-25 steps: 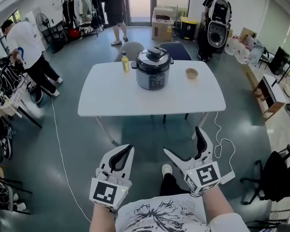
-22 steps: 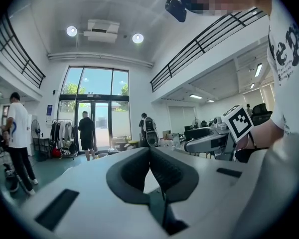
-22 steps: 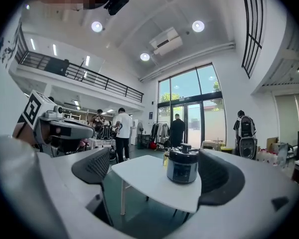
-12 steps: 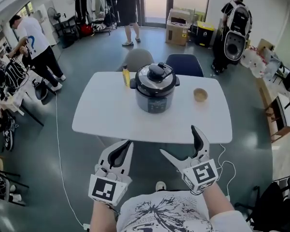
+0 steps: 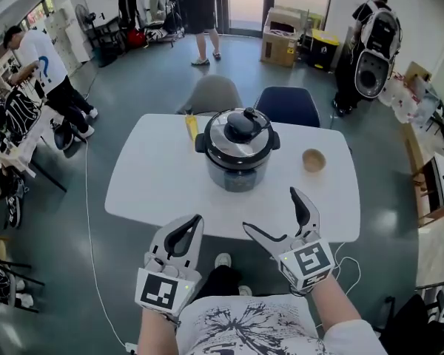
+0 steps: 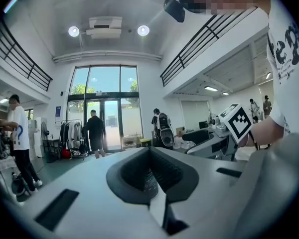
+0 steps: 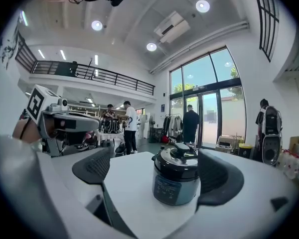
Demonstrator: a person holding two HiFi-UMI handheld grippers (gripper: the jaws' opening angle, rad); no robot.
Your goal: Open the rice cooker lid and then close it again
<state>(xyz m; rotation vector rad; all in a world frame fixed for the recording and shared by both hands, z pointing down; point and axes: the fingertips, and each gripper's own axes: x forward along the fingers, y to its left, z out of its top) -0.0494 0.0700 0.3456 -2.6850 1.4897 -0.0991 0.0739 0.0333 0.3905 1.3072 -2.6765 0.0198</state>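
- A white table point(image 5: 155, 191) with rounded corners stands on a grey floor point(image 5: 126, 87) and carries 3 things.
- A dark rice cooker point(image 5: 237, 157) sits near the table's middle, toward the far edge, with its lid point(image 5: 238, 133) down.
- A yellow bottle point(image 5: 192, 128) is just beside the cooker, on its left.
- A small tan bowl point(image 5: 314, 160) sits apart from the cooker, on its right.
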